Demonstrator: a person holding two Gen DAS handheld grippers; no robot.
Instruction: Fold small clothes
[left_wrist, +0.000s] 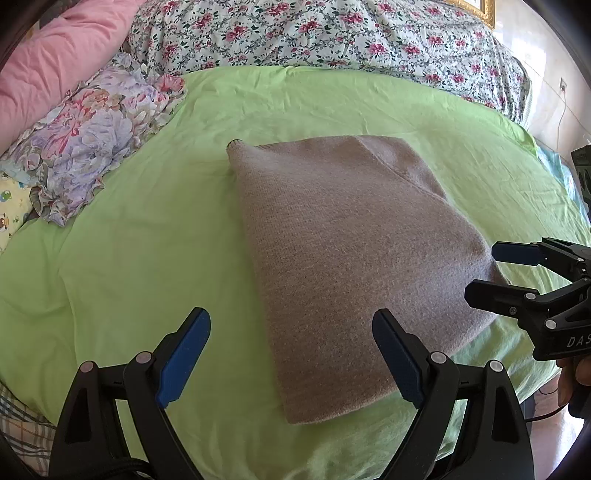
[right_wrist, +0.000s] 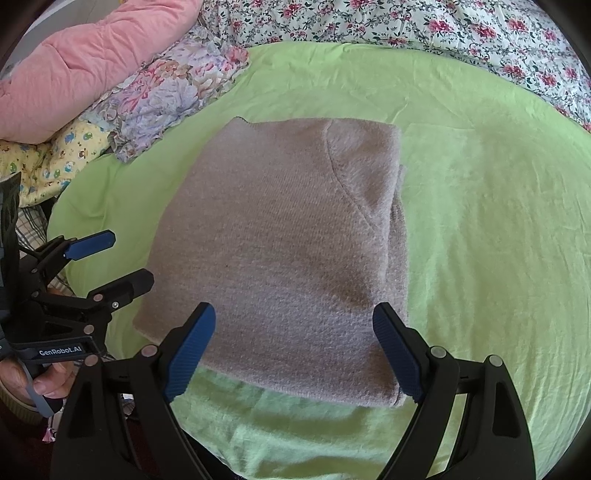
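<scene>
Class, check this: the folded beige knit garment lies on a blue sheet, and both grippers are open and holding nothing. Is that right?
Not quite. The sheet is light green, not blue, as the right wrist view shows. The rest stands: the folded beige knit garment lies on it, and the left gripper and right gripper are open and hold nothing.

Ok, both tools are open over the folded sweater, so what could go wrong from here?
The folded sweater has loose stacked layers along its right edge; a pinch from the right tool might catch only the top layer and undo the fold. The green sheet underneath is wrinkled and soft, so the left tool could grab sheet along with knit.
</scene>
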